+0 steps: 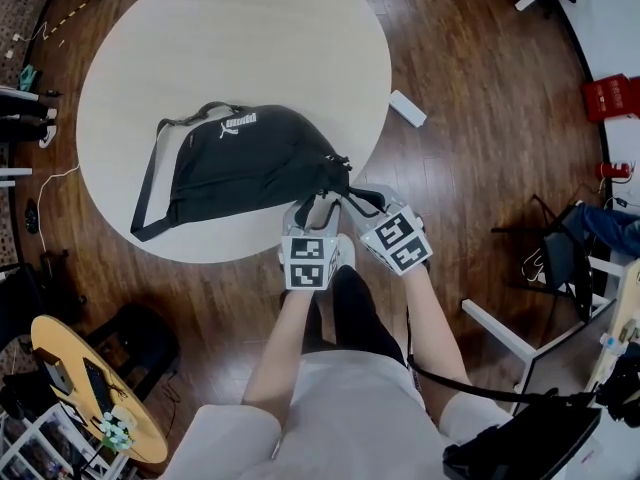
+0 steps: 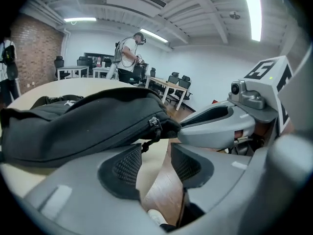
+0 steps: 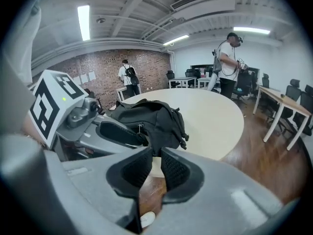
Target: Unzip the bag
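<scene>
A black waist bag (image 1: 250,158) lies on the round white table (image 1: 250,28), its right end at the near edge. My right gripper (image 1: 352,196) is shut on that end; in the right gripper view its narrow jaws (image 3: 155,155) pinch the dark fabric of the bag (image 3: 151,119). My left gripper (image 1: 318,206) sits just left of it, open. In the left gripper view its pads (image 2: 129,163) stand wide apart under the bag (image 2: 88,126), with the metal zipper pull (image 2: 154,124) just above them and untouched. The right gripper's jaw (image 2: 215,124) reaches in from the right.
The bag's strap (image 1: 150,183) loops off its left end over the table. A white box (image 1: 407,108) lies on the wooden floor to the right. A small yellow table (image 1: 90,388) stands at lower left. A person (image 3: 227,62) stands beyond the table by desks and chairs.
</scene>
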